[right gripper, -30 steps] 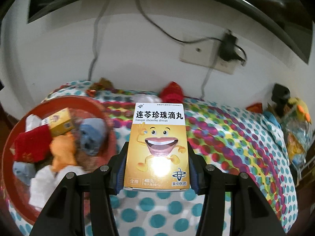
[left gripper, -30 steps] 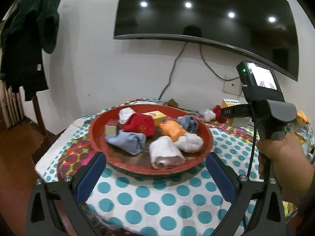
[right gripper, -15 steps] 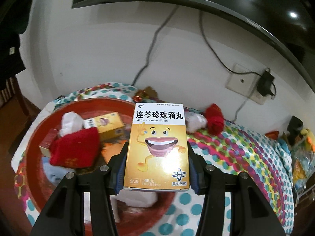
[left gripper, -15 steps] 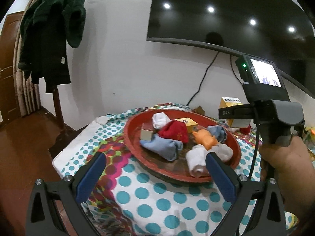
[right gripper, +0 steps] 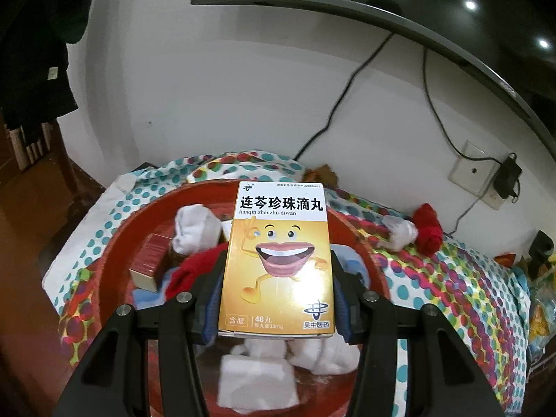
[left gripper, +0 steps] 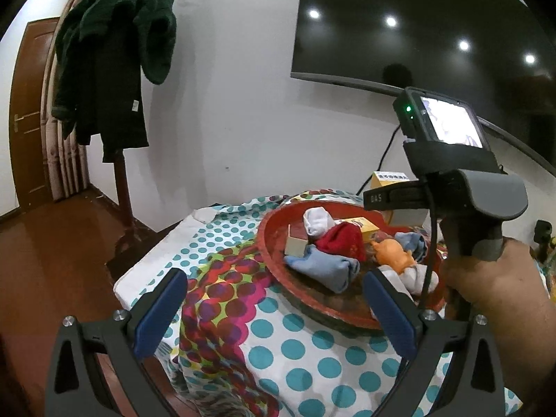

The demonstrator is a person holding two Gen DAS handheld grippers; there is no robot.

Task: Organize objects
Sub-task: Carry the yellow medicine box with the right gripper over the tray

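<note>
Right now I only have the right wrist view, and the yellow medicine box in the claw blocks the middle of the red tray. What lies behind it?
Observer: Behind the medicine box an orange sock lies in the red tray, next to a red sock.
Reviewer: Is another carton hidden there?
Observer: Yes, a small yellow box lies just beyond the red sock.
Reviewer: And the other claw?
Observer: The left claw is open and empty, above the dotted cloth at the tray's near rim.
</note>
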